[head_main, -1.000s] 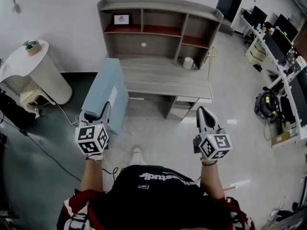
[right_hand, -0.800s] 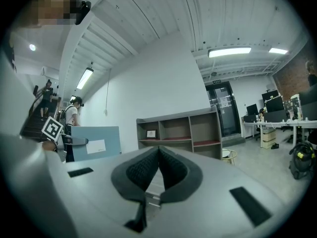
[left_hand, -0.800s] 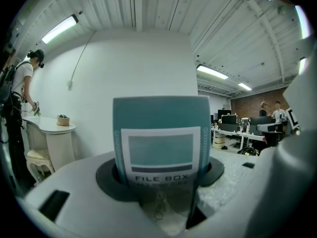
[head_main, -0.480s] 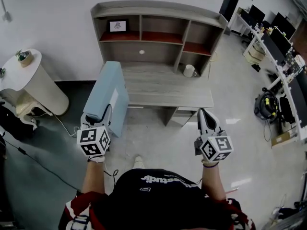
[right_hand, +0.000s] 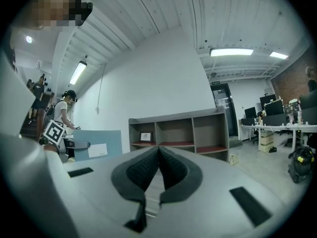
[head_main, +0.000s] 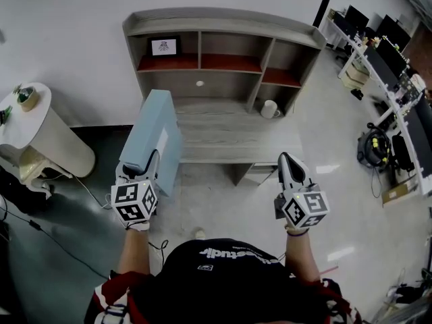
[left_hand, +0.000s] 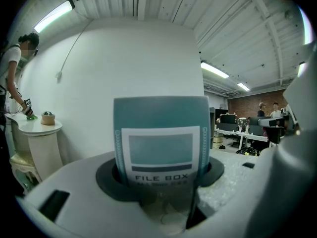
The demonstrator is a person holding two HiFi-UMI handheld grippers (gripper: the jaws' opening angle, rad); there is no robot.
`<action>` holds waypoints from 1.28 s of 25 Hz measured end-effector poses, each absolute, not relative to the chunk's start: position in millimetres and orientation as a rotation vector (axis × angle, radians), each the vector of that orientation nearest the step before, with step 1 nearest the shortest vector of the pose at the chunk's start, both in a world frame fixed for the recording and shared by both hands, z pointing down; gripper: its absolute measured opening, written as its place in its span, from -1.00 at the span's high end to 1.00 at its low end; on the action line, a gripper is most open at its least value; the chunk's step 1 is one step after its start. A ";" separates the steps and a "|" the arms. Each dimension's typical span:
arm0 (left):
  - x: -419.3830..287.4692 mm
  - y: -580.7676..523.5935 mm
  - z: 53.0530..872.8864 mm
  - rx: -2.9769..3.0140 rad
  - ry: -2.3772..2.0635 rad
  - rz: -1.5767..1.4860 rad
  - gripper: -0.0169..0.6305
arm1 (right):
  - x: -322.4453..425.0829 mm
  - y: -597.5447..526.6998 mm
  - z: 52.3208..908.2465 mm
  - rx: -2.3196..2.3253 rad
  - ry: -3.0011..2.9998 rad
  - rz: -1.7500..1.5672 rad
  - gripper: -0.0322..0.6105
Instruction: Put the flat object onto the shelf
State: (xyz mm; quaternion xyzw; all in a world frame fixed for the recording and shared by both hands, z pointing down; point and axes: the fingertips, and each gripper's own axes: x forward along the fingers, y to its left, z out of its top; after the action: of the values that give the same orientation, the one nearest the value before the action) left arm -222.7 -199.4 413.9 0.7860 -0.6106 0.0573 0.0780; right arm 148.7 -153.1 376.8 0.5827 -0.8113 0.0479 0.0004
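— Grey floor fills the head view; where's the pale blue flat file box?
— Upright in the left hand-held gripper, in front of the grey wood-grain shelf unit.
— Left gripper view?
— Jaws clamp its labelled end.
— Right gripper view?
— Right hand-held gripper is clenched, empty.

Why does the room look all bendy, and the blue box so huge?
Left gripper view: a wide lens curves the wall, and the file box looms because it is close. Right gripper view: same curving, bright ceiling lamp. Head view: straighter, evenly lit.
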 end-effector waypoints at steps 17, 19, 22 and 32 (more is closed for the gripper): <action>-257.2 -260.8 434.7 2.377 -1.788 0.194 0.13 | 108.6 -200.0 374.0 1.865 -2.485 0.120 0.92; -256.6 -263.0 437.4 2.379 -1.788 0.202 0.13 | 105.6 -201.3 375.4 1.857 -2.486 0.121 0.92; -253.0 -265.3 441.0 2.385 -1.805 0.230 0.13 | 104.4 -205.4 378.2 1.843 -2.491 0.128 0.92; -235.8 -283.6 447.9 2.374 -1.839 0.244 0.13 | 106.8 -242.9 382.4 1.785 -2.570 0.132 0.92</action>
State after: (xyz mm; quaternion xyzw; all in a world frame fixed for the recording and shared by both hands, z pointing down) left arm -235.8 -283.6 447.9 0.7862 -0.6092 0.0807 0.0644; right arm 106.8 -242.9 382.4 0.5699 -0.8206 0.0422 0.0049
